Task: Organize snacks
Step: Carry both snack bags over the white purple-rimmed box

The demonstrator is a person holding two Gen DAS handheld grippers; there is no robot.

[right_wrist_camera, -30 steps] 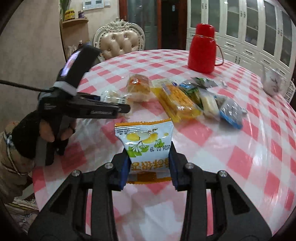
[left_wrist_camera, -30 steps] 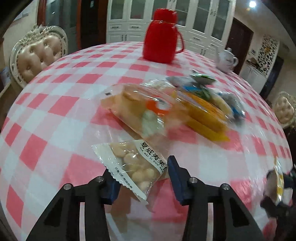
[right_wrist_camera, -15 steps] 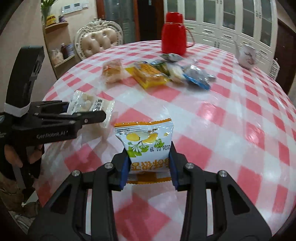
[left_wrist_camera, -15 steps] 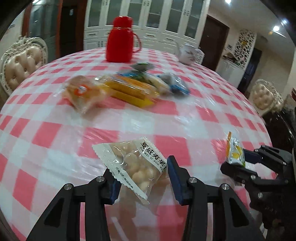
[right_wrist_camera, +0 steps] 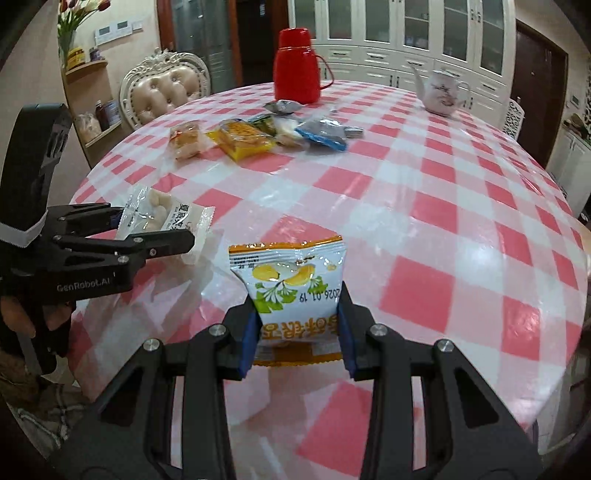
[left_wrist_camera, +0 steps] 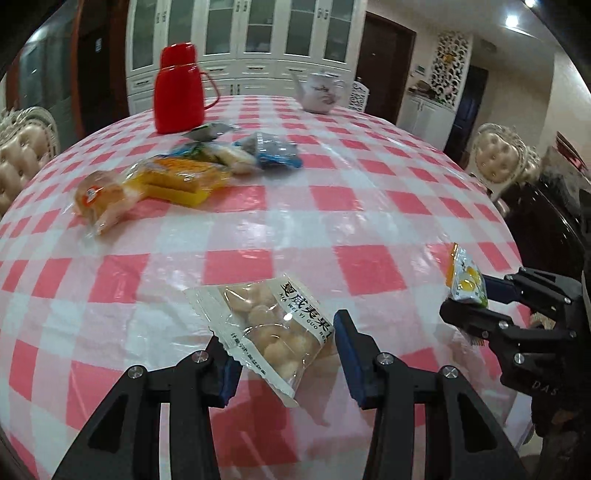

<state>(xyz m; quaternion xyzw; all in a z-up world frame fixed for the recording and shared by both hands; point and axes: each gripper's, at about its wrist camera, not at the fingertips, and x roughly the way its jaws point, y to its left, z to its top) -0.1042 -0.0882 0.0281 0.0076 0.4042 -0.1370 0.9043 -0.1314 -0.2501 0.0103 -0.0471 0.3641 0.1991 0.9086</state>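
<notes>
Here, the round table (right_wrist_camera: pixel 424 206) under its glossy pink-and-white checked plastic cloth fills both views. Behind it, at twelve o'clock, runs a wall of white glass-fronted cabinets (right_wrist_camera: pixel 406 33), and a cream tufted chair with a carved white frame (right_wrist_camera: pixel 162 94) stands at ten o'clock in the right wrist view.

On the far side of the table stands a red plastic thermos jug with a handle (right_wrist_camera: pixel 297 68), and to its right, at one o'clock, a white porcelain teapot (right_wrist_camera: pixel 441 92).

Just in front of the jug lies a loose row of wrapped snacks: a clear-wrapped golden bun (left_wrist_camera: pixel 98 197) at the left end, a yellow cake pack (left_wrist_camera: pixel 177 177) touching it, then several small packets ending in a blue-and-grey wrapper (left_wrist_camera: pixel 275 153) at the right.

The left gripper (left_wrist_camera: pixel 280 350), black with blue pads, grips a clear packet of pale round nuts with a white label of Chinese characters (left_wrist_camera: pixel 266 328), held above the cloth at the near edge, at six o'clock in its own view.

The right gripper (right_wrist_camera: pixel 297 332) is clenched on a white-and-orange snack packet printed with yellow fruit and green leaves (right_wrist_camera: pixel 290 284), held upright over the near edge of the table; from the left wrist it shows at three o'clock.
</notes>
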